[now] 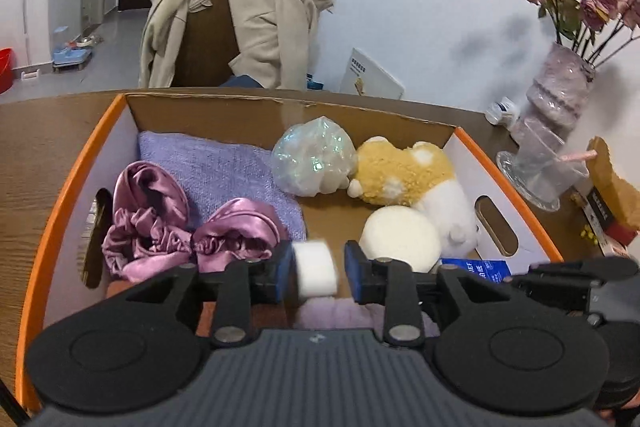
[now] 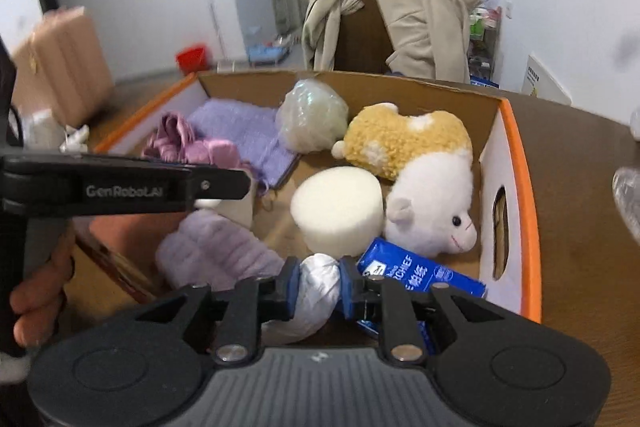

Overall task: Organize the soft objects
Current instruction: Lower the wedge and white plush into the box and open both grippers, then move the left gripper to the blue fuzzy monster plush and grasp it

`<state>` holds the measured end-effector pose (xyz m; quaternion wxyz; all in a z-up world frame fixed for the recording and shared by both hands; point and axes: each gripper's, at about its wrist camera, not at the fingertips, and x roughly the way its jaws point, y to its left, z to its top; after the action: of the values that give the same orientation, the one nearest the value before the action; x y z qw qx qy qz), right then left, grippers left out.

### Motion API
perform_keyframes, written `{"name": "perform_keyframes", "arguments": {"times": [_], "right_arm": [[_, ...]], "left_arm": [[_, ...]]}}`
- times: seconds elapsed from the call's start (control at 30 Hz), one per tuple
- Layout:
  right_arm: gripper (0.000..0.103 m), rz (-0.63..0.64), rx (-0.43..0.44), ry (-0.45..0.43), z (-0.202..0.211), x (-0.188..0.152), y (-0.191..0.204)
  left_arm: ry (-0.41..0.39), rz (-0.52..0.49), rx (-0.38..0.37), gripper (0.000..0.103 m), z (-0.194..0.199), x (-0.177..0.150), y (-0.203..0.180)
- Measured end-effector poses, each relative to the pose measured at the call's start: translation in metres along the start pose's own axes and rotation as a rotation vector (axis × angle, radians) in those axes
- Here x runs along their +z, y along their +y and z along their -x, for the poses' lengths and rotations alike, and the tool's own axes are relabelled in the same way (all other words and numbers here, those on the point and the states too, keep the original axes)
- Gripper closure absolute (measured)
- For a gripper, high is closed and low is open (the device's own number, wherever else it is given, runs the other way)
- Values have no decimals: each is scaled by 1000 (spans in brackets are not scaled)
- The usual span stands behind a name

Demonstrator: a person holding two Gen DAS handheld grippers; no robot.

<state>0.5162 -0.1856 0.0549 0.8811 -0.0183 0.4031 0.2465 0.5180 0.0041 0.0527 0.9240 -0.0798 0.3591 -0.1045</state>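
An orange-rimmed cardboard box (image 1: pixel 76 163) holds soft things: a lilac towel (image 1: pixel 224 167), a pink satin bonnet (image 1: pixel 160 227), a shiny wrapped ball (image 1: pixel 312 155), a yellow-and-white plush (image 1: pixel 408 175), a round white sponge (image 1: pixel 400 237) and a blue tissue pack (image 1: pixel 480 267). My left gripper (image 1: pixel 318 269) is open over the box; a small white sponge block (image 1: pixel 316 271) sits blurred between its fingers, touching the left one only. My right gripper (image 2: pixel 318 285) is shut on a white cloth bundle (image 2: pixel 312 291) above the box's near side. A pale purple fluffy cloth (image 2: pixel 216 255) lies below.
A chair draped with a beige coat (image 1: pixel 248 15) stands behind the wooden table (image 1: pixel 36 131). A glass vase of dried roses (image 1: pixel 552 115) stands right of the box, with small items beside it. My left gripper shows across the right wrist view (image 2: pixel 120 187).
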Motion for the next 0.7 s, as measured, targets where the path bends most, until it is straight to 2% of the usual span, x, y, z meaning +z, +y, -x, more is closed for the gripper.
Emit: {"name": "perform_keyframes", "arguments": {"times": [0.1,0.13,0.2,0.33,0.5,0.57,0.63,0.7], "right_arm": [[76,11,-31,38,2,7,2],[72,1,-31,45,5,10,2],[45,-39,-34,37,14,16,-3],[41,-116,13,-46,52,23,-10],[41,-136,-1,-193,123,24,-2],[41,-122,-6,-234,150,19,6],[35,-112,-5,-301,174,4,15],[20,-123,-3,-372,192,-22,24]], "left_arm": [[5,-19,-6,59,3,0,-4],[5,-18,-5,58,6,0,-5],[-3,-13,-3,53,13,2,-6],[-59,-20,-2,48,51,7,-11],[-159,-38,-1,40,116,12,-17],[-205,-61,4,35,145,5,-20],[-251,-85,38,30,173,-14,-23],[-298,-118,86,21,197,-45,-27]]}}
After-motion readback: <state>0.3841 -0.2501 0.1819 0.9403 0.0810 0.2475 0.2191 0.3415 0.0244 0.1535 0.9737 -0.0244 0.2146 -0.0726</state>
